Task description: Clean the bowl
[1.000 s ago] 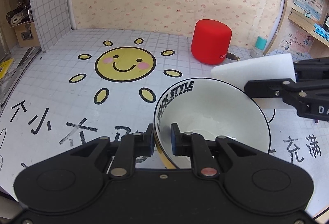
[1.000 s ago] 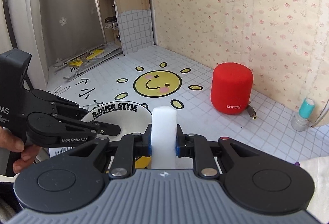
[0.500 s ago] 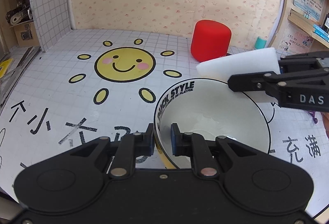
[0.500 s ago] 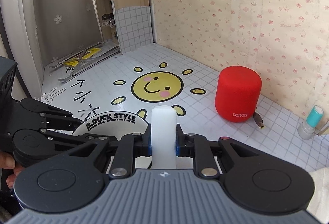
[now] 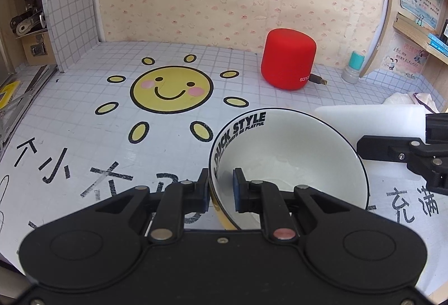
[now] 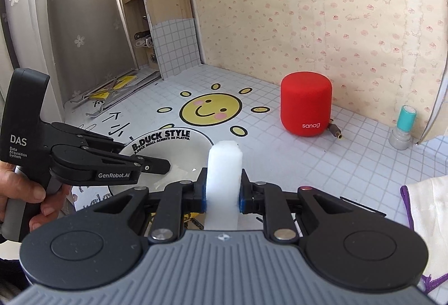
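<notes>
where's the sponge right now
The sponge is clamped in the right gripper, held just right of the bowl, outside its rim, in front of the red speaker.

The right gripper [image 6: 223,187], clamped on the white sponge [image 5: 369,120], no longer reaches over the bowl [image 5: 288,162]. Half a second ago the sponge's tip hung above the far rim, close to the red speaker [image 5: 288,58]; now it sits lower and out to the right of the left gripper [image 5: 221,187], its tip just at the bowl's right rim. In the right wrist view the sponge tip lies nearer the bowl's lettered rim, and the gripper is slightly rolled.
</notes>
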A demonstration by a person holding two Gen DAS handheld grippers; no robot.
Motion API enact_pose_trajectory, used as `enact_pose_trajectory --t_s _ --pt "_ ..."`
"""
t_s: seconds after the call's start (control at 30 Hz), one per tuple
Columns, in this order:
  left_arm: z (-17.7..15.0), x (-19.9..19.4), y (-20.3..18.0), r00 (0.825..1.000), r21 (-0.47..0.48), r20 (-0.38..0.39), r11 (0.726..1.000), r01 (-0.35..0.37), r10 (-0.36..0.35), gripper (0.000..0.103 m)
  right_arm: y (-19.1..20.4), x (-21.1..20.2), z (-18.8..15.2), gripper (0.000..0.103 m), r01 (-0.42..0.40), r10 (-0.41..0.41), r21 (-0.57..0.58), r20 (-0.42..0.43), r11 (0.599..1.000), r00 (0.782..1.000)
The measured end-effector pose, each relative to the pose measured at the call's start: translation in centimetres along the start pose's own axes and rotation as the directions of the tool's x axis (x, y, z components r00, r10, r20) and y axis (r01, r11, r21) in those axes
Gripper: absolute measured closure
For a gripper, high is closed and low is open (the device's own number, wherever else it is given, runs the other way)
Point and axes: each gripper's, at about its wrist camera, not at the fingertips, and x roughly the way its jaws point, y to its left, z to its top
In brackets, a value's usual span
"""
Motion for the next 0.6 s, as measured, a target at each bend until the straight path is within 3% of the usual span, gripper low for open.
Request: enact_pose_trajectory --t_s 0.13,0.2,0.27,0.37,0.43,0.5,0.6 --pt "0.6 -0.5 0.6 1.000 0.052 0.013 0.998 0.024 -0.025 0.080 -0.3 0.2 0.0 0.082 0.000 0.000 0.006 -0.006 1.000 1.000" --pt "1.1 -1.0 1.0 0.999 0.073 0.034 0.997 0.021 -0.024 0.058 -0.2 0.2 0.1 0.082 -0.003 0.003 0.002 -0.005 1.000 1.000" --pt "1.8 -1.5 1.5 0.998 0.101 0.053 0.995 0.025 -0.030 0.051 -0.3 0.2 0.1 0.082 -0.004 0.004 -0.001 -0.005 1.000 1.000" --pt "2.9 -1.0 1.9 0.995 0.130 0.031 0.987 0.092 -0.097 0.052 -0.3 0.3 0.1 0.082 -0.004 0.004 0.000 -0.007 1.000 1.000" --pt "3.4 -0.3 1.9 0.989 0.156 0.004 0.977 0.142 -0.145 0.059 -0.3 0.5 0.1 0.082 0.000 0.000 -0.001 -0.009 1.000 1.000" --pt "3.5 0.6 1.5 0.989 0.198 -0.032 0.969 0.148 -0.145 0.070 -0.2 0.5 0.2 0.082 0.002 -0.002 -0.001 -0.010 1.000 1.000" --pt "3.4 1.4 1.1 0.984 0.242 -0.065 0.955 0.175 -0.164 0.074 -0.2 0.5 0.3 0.082 0.004 -0.004 -0.004 -0.011 1.000 1.000"
